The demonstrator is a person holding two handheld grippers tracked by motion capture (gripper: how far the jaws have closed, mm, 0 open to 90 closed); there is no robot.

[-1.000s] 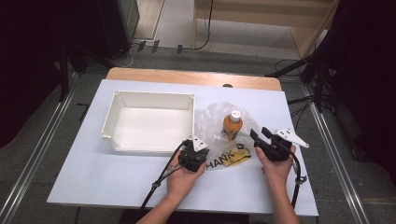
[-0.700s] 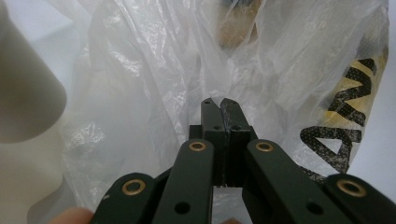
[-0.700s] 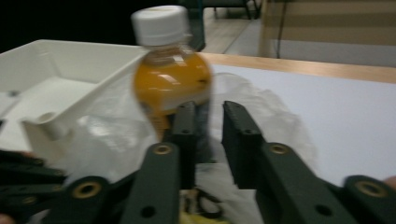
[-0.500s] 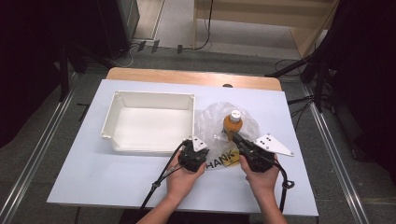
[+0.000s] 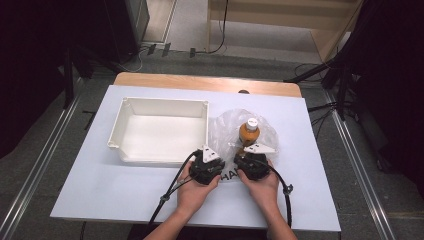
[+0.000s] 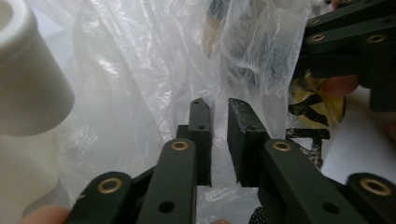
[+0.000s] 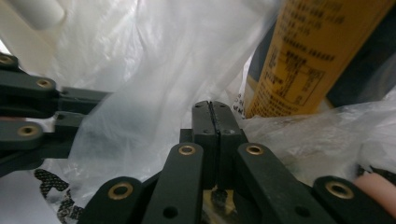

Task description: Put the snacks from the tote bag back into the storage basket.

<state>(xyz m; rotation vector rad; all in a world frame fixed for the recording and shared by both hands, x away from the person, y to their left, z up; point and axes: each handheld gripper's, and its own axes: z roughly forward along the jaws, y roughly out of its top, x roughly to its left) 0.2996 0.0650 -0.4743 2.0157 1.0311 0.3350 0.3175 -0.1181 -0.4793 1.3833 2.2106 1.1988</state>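
My plastic bag (image 5: pixel 227 131) sits on the surface at 3 o'clock of the white tray (image 5: pixel 131 109), with the orange bottle (image 5: pixel 249 133) standing in it. The film is thin, light, floppy and slippery, so I'd pinch bunched edge folds rather than flat sheet. Right gripper (image 7: pixel 215 106): fingers pressed together on a fold of the film. Left gripper (image 6: pixel 219 105): fingers slightly spread around film, not clamped. The bag print reads "HA…", partly hidden; the bottle label's small print is unreadable.
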